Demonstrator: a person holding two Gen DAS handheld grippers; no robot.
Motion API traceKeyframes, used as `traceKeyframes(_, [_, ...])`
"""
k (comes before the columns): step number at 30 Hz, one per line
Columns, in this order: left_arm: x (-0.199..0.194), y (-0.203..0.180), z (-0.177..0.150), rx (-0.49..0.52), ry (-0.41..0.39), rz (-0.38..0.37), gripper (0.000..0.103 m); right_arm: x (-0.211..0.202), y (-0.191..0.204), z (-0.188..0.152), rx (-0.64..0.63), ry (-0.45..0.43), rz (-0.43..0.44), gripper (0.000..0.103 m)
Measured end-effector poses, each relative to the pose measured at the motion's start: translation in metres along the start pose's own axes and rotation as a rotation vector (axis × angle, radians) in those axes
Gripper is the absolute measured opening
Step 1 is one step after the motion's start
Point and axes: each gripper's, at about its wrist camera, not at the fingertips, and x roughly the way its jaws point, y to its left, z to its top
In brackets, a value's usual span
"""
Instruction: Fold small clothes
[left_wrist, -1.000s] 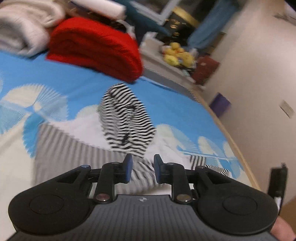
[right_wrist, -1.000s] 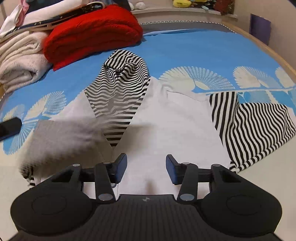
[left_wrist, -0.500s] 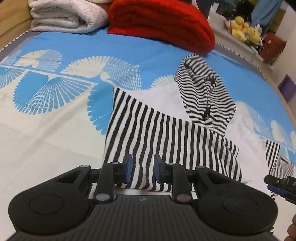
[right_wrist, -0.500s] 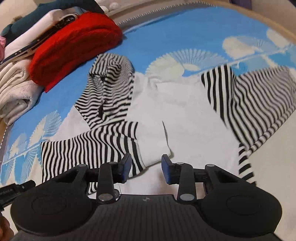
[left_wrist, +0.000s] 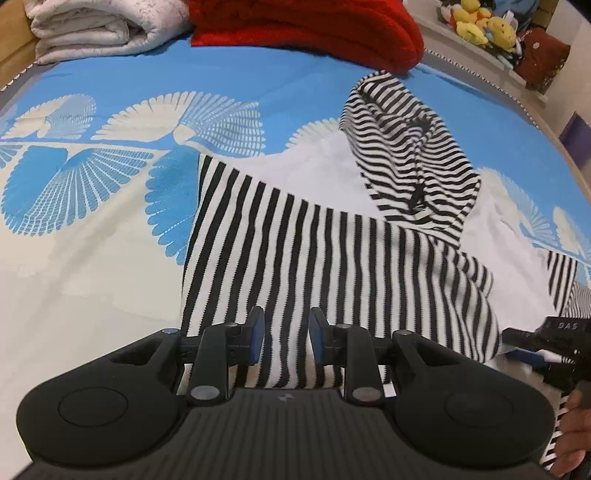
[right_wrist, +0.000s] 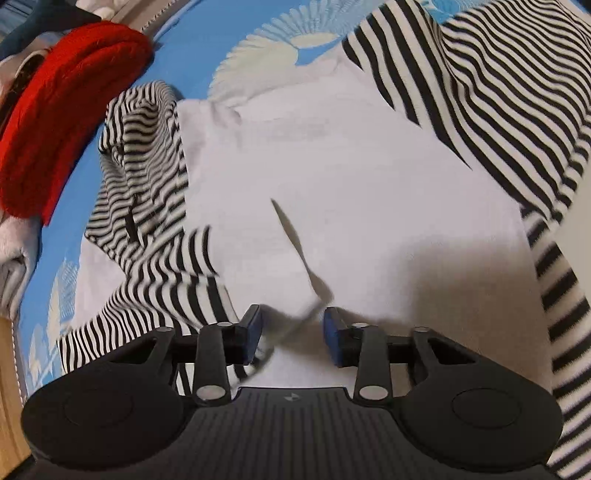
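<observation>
In the left wrist view, the small white hooded top with black-and-white striped sleeves and hood (left_wrist: 369, 236) lay on the blue bedspread printed with cream fan-shaped leaves (left_wrist: 110, 206). 1 striped sleeve (left_wrist: 295, 280) was folded across the white body, and the hood (left_wrist: 410, 162) was flopped down over the chest. The left gripper (left_wrist: 286, 338) hung over that sleeve's near edge, its blue-padded jaws a narrow gap apart with striped cloth running up between them; whether the pads pinched it I could not tell. A folded red knitted blanket (left_wrist: 306, 29) and a rolled white quilt (left_wrist: 103, 29) sat at the far edge of the bed, and soft yellow toys (left_wrist: 480, 22) sat on a ledge beyond. In the right wrist view, the right gripper (right_wrist: 291, 336) was low over the white body (right_wrist: 351, 192). Its jaws had just been closing, with a raised white fold (right_wrist: 306, 273) between them; the pads stood clear of it. The other striped sleeve (right_wrist: 498, 110) lay spread out to the right.
</observation>
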Motion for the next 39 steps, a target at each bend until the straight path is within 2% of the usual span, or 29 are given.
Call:
traceKeyframes(1, [0.002, 0.000, 0.000, 0.001, 0.005, 0.003, 0.029, 0.001, 0.001, 0.002, -0.008, -0.010, 0.012, 0.004])
traceKeyframes(5, [0.010, 0.002, 0.000, 0.007, 0.019, 0.016, 0.029, -0.022, 0.014, 0.010, -0.054, -0.142, 0.099, 0.003])
traceKeyframes(8, [0.016, 0.006, -0.001, 0.005, 0.027, 0.021, 0.029, -0.063, 0.034, 0.008, -0.185, -0.334, 0.202, 0.003])
traceKeyframes(9, [0.018, 0.007, -0.002, 0.004, 0.035, 0.022, 0.029, -0.072, 0.036, 0.006, -0.218, -0.386, 0.189, 0.003])
traceKeyframes(10, [0.022, 0.008, -0.003, 0.000, 0.048, 0.021, 0.029, -0.071, 0.035, 0.006, -0.229, -0.395, 0.135, 0.003])
traceKeyframes(12, [0.031, 0.009, -0.007, -0.007, 0.094, 0.016, 0.029, -0.051, 0.026, 0.011, -0.222, -0.323, -0.019, 0.003])
traceKeyframes(13, [0.035, 0.010, -0.009, -0.006, 0.119, 0.021, 0.029, -0.033, 0.017, 0.015, -0.200, -0.235, -0.107, 0.005])
traceKeyframes(14, [0.038, 0.010, -0.010, -0.005, 0.132, 0.023, 0.029, -0.023, 0.008, 0.017, -0.155, -0.174, -0.155, 0.008])
traceKeyframes(15, [0.038, 0.010, -0.010, -0.004, 0.133, 0.022, 0.029, -0.018, -0.001, 0.017, -0.096, -0.146, -0.165, 0.008])
traceKeyframes(16, [0.037, 0.010, -0.010, -0.006, 0.128, 0.019, 0.029, -0.020, -0.006, 0.018, -0.067, -0.155, -0.148, 0.008])
traceKeyframes(18, [0.033, 0.010, -0.009, -0.011, 0.109, -0.002, 0.029, -0.031, 0.002, 0.018, -0.124, -0.216, -0.095, 0.010])
traceKeyframes(20, [0.037, 0.010, -0.011, 0.002, 0.130, 0.007, 0.029, -0.034, 0.005, 0.019, -0.148, -0.233, -0.024, 0.029])
traceKeyframes(21, [0.041, 0.008, -0.013, 0.001, 0.149, 0.018, 0.029, -0.030, 0.003, 0.021, -0.134, -0.201, 0.003, 0.031])
traceKeyframes(22, [0.046, 0.009, -0.016, -0.005, 0.166, 0.021, 0.029, -0.020, 0.001, 0.025, -0.119, -0.154, -0.003, 0.031])
traceKeyframes(24, [0.045, 0.006, -0.016, 0.011, 0.161, 0.031, 0.029, -0.002, -0.010, 0.021, -0.102, -0.048, -0.095, 0.030])
traceKeyframes(26, [0.035, 0.000, -0.014, 0.010, 0.129, 0.017, 0.029, -0.003, -0.016, 0.021, -0.061, -0.059, -0.093, 0.028])
traceKeyframes(29, [0.028, -0.007, -0.014, 0.020, 0.098, -0.036, 0.033, -0.020, 0.001, 0.022, -0.151, -0.147, -0.058, 0.033])
traceKeyframes(30, [0.032, -0.011, -0.016, 0.027, 0.119, -0.022, 0.035, -0.021, 0.002, 0.022, -0.168, -0.151, -0.055, 0.036])
traceKeyframes(32, [0.045, -0.011, -0.025, 0.013, 0.182, 0.002, 0.035, -0.011, -0.004, 0.025, -0.156, -0.090, -0.076, 0.039])
traceKeyframes(34, [0.041, -0.014, -0.024, 0.022, 0.166, 0.011, 0.035, -0.006, -0.015, 0.023, -0.123, -0.051, -0.131, 0.038])
traceKeyframes(39, [0.014, -0.029, -0.015, 0.060, 0.068, -0.013, 0.041, -0.026, -0.006, 0.031, -0.197, -0.130, -0.080, 0.040])
